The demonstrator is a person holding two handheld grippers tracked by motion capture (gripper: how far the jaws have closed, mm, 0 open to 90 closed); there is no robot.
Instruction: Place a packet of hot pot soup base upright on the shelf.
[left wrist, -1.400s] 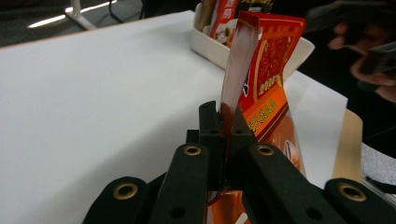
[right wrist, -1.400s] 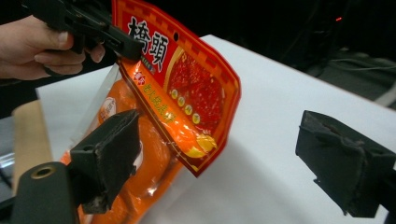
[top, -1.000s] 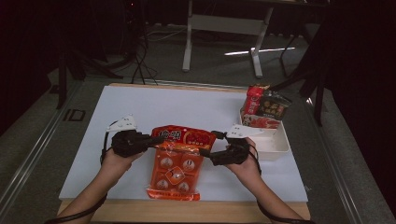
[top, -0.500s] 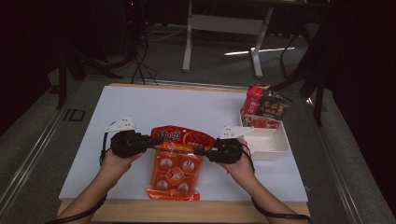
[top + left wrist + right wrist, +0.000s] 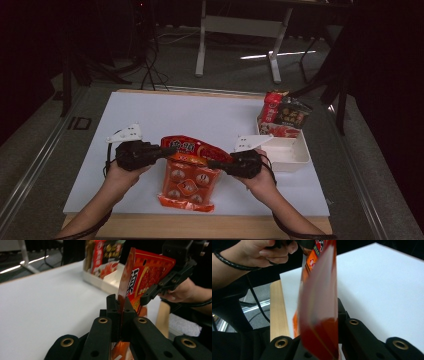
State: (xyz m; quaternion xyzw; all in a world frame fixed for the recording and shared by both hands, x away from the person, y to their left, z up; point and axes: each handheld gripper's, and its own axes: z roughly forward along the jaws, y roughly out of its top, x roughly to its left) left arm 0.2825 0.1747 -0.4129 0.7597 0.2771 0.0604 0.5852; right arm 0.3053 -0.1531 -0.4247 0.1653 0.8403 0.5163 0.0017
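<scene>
Red snack bag (image 5: 192, 165) risen slightly, both hand-held grippers clamping it

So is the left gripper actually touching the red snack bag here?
Touching. In the left gripper view, the left gripper has its jaws shut on the red snack bag's edge.

We count two grippers: the left gripper (image 5: 169, 150) and the right gripper (image 5: 216, 163), each held in one hand, so two hands: the left hand (image 5: 120, 171) and the right hand (image 5: 256, 176). Between them we see one red snack bag (image 5: 189, 172). On the tabletop (image 5: 200, 112) stands one white tray (image 5: 287, 151). In the tray we count about three packets (image 5: 282, 116), though we cannot tell exactly. There is one tabletop.
</scene>
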